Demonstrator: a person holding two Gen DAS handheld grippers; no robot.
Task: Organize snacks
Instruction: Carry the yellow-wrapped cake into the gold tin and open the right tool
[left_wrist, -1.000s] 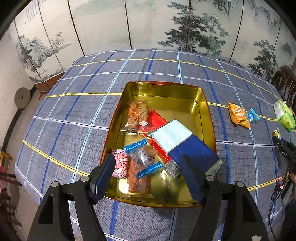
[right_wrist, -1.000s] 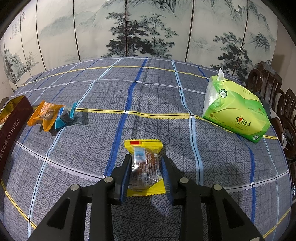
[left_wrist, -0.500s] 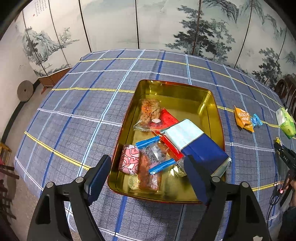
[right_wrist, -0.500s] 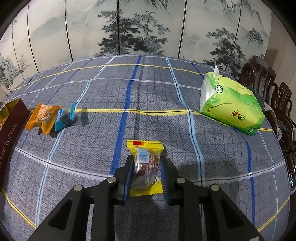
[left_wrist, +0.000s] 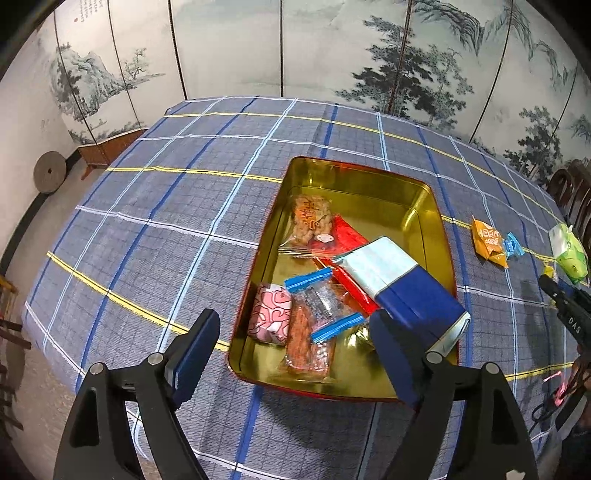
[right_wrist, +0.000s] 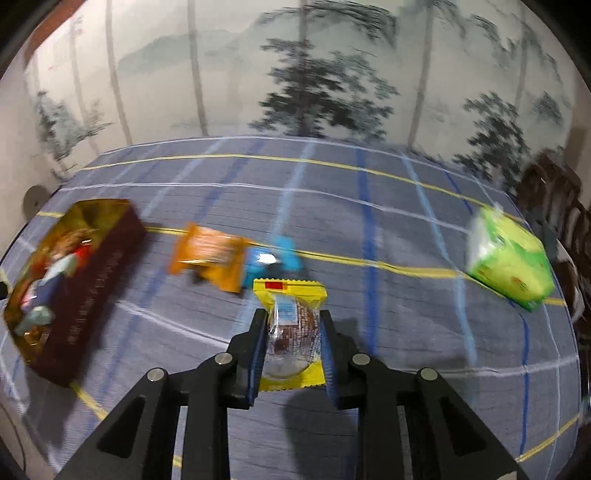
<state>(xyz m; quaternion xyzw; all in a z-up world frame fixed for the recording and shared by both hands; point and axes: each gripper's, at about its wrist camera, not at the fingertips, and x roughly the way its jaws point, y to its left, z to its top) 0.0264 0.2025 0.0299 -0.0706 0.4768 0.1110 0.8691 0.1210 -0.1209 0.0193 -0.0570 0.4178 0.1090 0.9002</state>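
Observation:
A gold tin (left_wrist: 369, 177) with dark red outer walls (right_wrist: 96, 280) stands on the checked cloth and holds several snacks: a blue-and-white pack (left_wrist: 399, 280), a pink packet (left_wrist: 269, 314), a red packet (left_wrist: 347, 236) and clear bags. My left gripper (left_wrist: 293, 321) hovers open over the tin's near end, with nothing between its fingers. My right gripper (right_wrist: 292, 317) is shut on a yellow packet (right_wrist: 291, 332) with a brown cake inside, held above the cloth. An orange packet (right_wrist: 210, 254) and a small blue packet (right_wrist: 273, 258) lie on the cloth between that gripper and the tin.
A green tissue pack (right_wrist: 509, 266) sits at the right of the table. Dark wooden chairs (right_wrist: 554, 192) stand past the right edge. A painted folding screen (left_wrist: 332, 48) closes the far side. The right wrist view is blurred by motion.
My right gripper has lifted the yellow packet off the cloth and swung left, bringing the tin into its view. My left gripper's jaws have widened and it has drawn back from the tin a little.

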